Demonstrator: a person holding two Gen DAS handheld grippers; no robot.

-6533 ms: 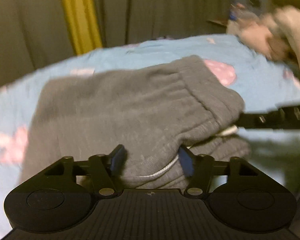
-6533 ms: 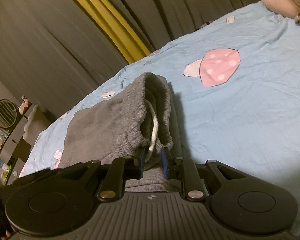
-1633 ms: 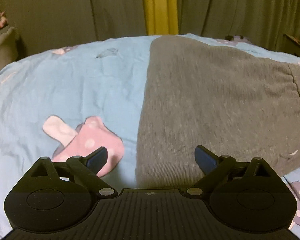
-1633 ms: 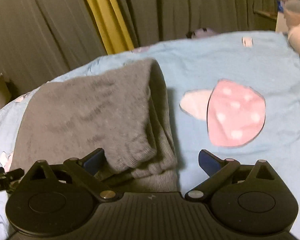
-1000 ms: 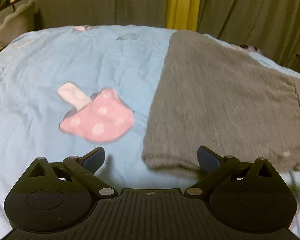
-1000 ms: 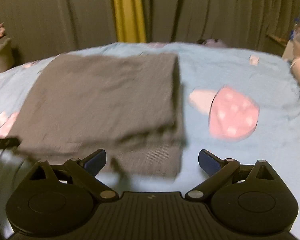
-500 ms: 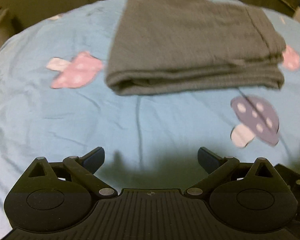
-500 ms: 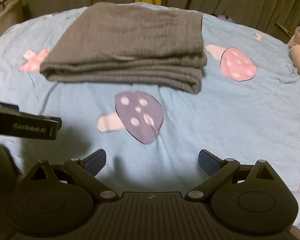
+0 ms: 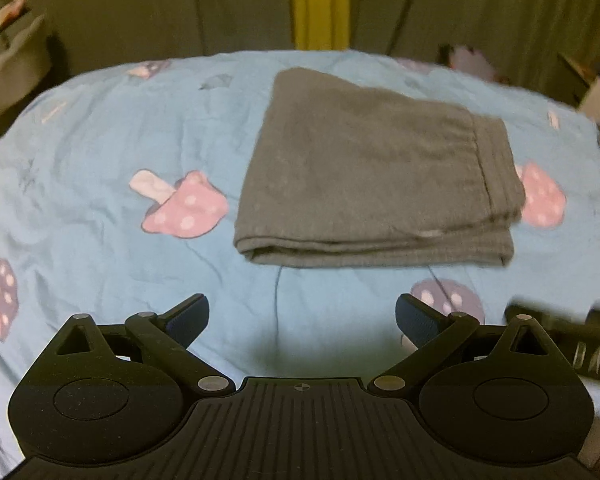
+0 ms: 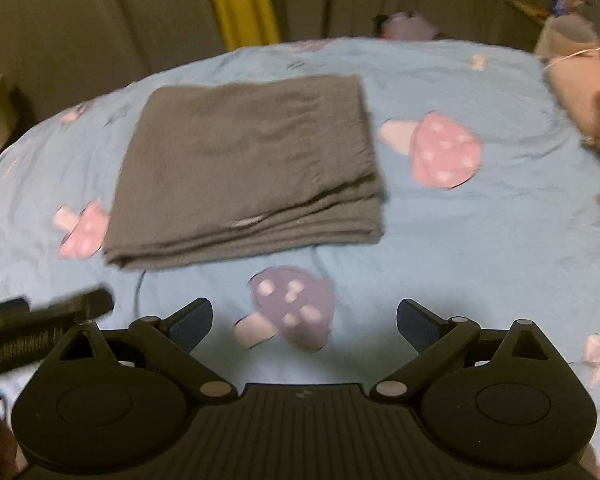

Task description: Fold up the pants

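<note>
left wrist view: the left gripper sits low in the frame, jaws spread wide and empty; one folded grey knit pants lies centre on the light blue mushroom-print bedsheet

right wrist view: the right gripper is low, jaws wide apart, holding nothing; the pants lie upper left of centre, three mushrooms nearby

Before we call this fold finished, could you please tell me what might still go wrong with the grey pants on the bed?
The folded grey fleece pants lie on a soft, wrinkled light-blue mushroom-print sheet, so the stack may slump. Its front layers look slightly uneven and could splay if nudged. The open left gripper and open right gripper hover near each other; the right one's body shows beside the left, so they might bump.
</note>
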